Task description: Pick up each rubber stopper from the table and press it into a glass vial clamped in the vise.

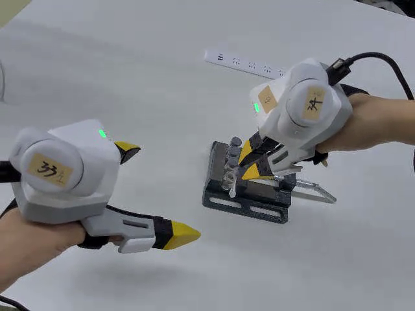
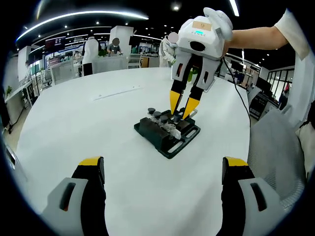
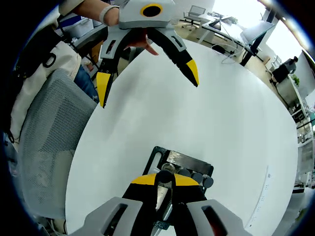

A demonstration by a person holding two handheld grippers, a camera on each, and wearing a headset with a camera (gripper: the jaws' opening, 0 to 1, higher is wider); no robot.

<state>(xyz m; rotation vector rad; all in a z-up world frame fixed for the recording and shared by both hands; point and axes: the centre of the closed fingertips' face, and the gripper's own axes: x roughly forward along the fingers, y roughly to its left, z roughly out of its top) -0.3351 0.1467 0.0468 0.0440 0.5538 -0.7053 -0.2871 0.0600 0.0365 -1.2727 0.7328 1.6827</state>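
1. The right gripper [image 1: 249,163] hangs over one end of the row of vials [image 1: 229,177] clamped in the vise [image 1: 241,202]. Its jaws are drawn close together, but I cannot tell whether they pinch a stopper or only flank one. If the hold is slack, a stopper could slip free and roll away across the table [image 1: 130,78]
2. Several stoppers [image 1: 235,142] already sit in the mouths of vials along the row. A push that lands off-centre could tip the one under the tips, so that it jams crooked or pops back out
3. The vials are glass and appear to be held only by their sides. Too hard a push, or one with a sideways lean, could crack a vial or drive it down through the clamp
4. The yellow tips stand just beside the neighbouring vials, so a small drift of the hand could knock a seated stopper loose
5. The left gripper [image 1: 154,192] hovers well apart from the vise, jaws spread wide and holding nothing. Nothing steadies the vise, so a slanted push could shift it on the smooth table
6. The vise handle [image 1: 315,188] sticks out below the right hand, and a snag there could loosen the clamp
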